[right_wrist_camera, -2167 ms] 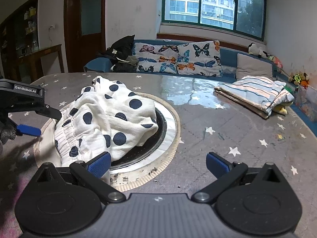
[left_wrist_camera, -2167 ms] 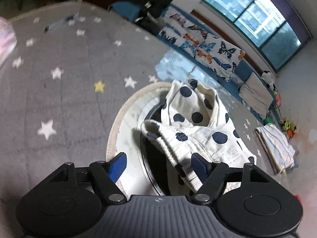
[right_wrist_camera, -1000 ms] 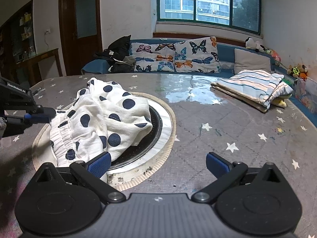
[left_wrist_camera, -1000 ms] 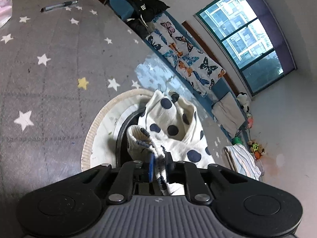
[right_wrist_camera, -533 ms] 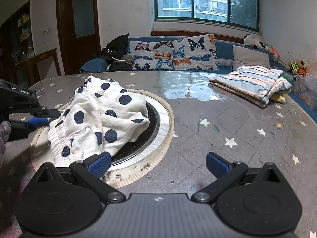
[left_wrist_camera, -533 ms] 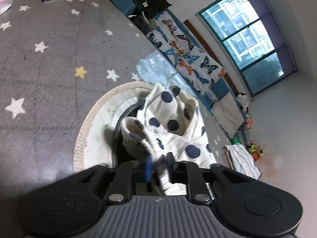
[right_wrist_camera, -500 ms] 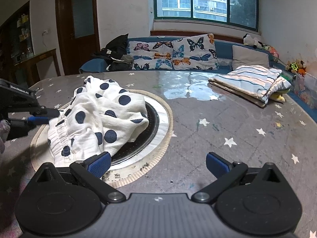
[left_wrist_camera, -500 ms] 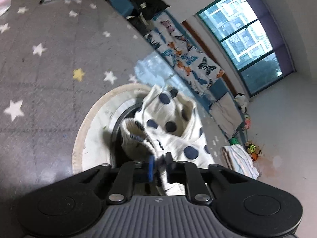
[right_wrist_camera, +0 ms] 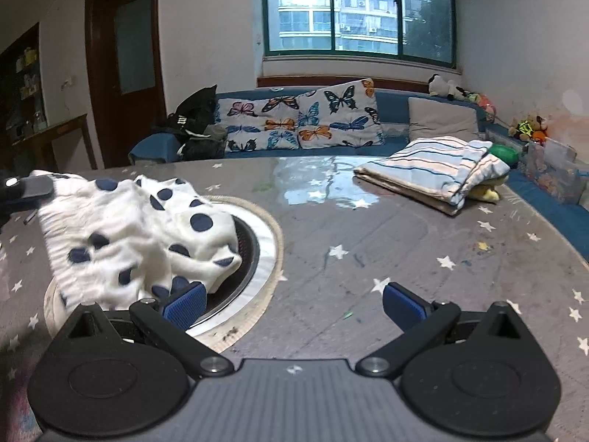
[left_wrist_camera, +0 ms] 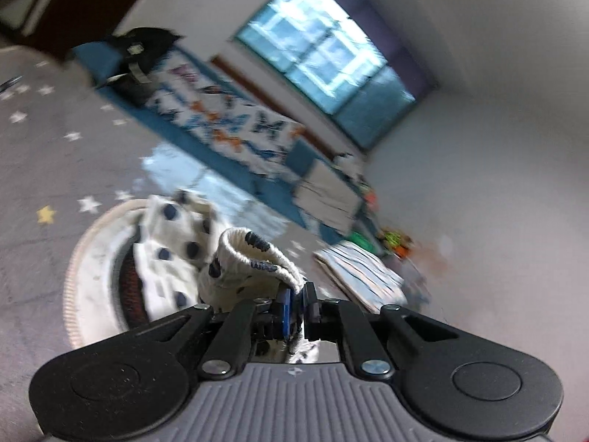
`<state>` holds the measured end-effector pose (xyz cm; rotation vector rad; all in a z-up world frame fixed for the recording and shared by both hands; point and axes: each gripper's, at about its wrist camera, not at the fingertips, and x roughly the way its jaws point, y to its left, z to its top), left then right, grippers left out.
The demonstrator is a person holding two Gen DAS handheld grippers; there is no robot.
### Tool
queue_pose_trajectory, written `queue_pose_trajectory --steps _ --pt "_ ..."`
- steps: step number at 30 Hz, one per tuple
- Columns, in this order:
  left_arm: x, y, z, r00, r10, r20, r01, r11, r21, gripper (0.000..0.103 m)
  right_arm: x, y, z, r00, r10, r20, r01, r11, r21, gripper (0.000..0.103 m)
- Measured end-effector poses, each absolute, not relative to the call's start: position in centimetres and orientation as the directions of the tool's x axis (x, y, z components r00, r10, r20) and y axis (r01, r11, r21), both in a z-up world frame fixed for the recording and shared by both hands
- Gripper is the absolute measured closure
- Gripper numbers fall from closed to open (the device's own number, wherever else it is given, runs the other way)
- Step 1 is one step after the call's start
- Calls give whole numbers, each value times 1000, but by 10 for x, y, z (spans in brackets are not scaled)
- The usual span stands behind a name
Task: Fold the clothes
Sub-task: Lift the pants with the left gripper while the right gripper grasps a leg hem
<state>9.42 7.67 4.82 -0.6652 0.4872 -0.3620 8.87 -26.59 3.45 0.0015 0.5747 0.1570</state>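
A white garment with dark blue dots (right_wrist_camera: 125, 235) lies bunched over the round inset (right_wrist_camera: 268, 243) in the middle of the grey star-print table (right_wrist_camera: 405, 250). My left gripper (left_wrist_camera: 297, 300) is shut on the garment's ribbed hem (left_wrist_camera: 257, 254) and holds that edge lifted off the table. In the right wrist view that same gripper (right_wrist_camera: 25, 189) shows at the far left, with the cloth stretched up to it. My right gripper (right_wrist_camera: 292, 300) stands open low over the table's near side, nothing between its blue pads; its left pad (right_wrist_camera: 184, 300) is close to the cloth's near edge.
A folded striped cloth (right_wrist_camera: 430, 169) lies at the table's far right. Behind the table runs a blue sofa (right_wrist_camera: 390, 107) with butterfly cushions (right_wrist_camera: 302, 118), a dark bag (right_wrist_camera: 195, 121) and soft toys (right_wrist_camera: 449, 92). A door (right_wrist_camera: 121, 84) stands at the back left.
My left gripper has risen and rolled with the hem in it, pulling the dotted garment's left edge up off the table. The right gripper has crept slightly closer to the cloth.
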Motion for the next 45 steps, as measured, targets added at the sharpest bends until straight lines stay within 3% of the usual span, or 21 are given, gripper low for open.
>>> queue_pose_trajectory --steps 4,12,20,33,37,39,41,45 --pt "78 52 51 768 -560 -312 298 743 -600 96 89 -273 38 833 145 -534 -136 989 58 0" --pt "51 -3 20 628 -651 -426 447 750 -488 96 91 -286 47 844 147 -516 -128 989 72 1" --pt "44 -35 -6 550 -638 -539 508 768 -391 96 93 -287 56 810 251 -530 -229 967 108 12" --pt "47 -46 -19 543 -613 -573 505 784 -361 96 72 -237 58 671 467 -575 -513 853 95 24" --pt "45 -49 -19 544 -608 -578 508 787 -350 95 74 -235 48 630 459 -626 -517 850 103 51" --pt "45 -51 -19 544 -604 -583 507 790 -345 95 76 -239 42 617 450 -646 -504 856 114 58" --pt "44 -51 -19 543 -604 -583 505 790 -347 94 78 -247 41 625 439 -646 -472 871 135 75" --pt "41 -51 -14 553 -605 -573 511 790 -340 93 84 -269 38 665 389 -637 -379 911 160 86"
